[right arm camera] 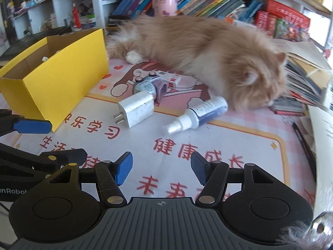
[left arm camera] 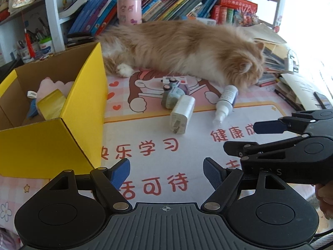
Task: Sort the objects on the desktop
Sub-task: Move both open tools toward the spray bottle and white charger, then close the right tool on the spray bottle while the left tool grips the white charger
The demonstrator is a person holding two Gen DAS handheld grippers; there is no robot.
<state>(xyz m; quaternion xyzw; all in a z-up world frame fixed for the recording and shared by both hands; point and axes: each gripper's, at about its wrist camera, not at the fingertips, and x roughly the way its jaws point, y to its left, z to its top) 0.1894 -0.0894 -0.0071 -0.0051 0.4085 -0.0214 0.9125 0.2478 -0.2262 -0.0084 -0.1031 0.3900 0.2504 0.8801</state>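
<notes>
Left gripper (left arm camera: 166,174): jaws apart, nothing between the blue pads, held above the printed desk mat (left arm camera: 158,145). Right gripper (right arm camera: 161,169): jaws apart at a narrower gap, likewise empty, above the same mat.

Items on the mat, left wrist view: white charger plug (left arm camera: 183,113) at 12 o'clock from the left gripper, well apart, prongs toward the camera. Small toy car (left arm camera: 173,92) touches the charger's far end. Spray bottle (left arm camera: 225,103) lies on its side at 1 o'clock, nozzle toward the camera, just beside the charger. Yellow cardboard box (left arm camera: 47,137), open-topped, at 10 o'clock, near the left finger; a pink plush item (left arm camera: 56,84) lies inside.

Right wrist view: charger at 11 o'clock from the right gripper, spray bottle at 12 to 1 o'clock, both well apart; box at 10 o'clock.

An orange and white cat (left arm camera: 187,52) lies across the far mat, its head just beside the bottle's base. Bookshelf (left arm camera: 166,2) behind.
</notes>
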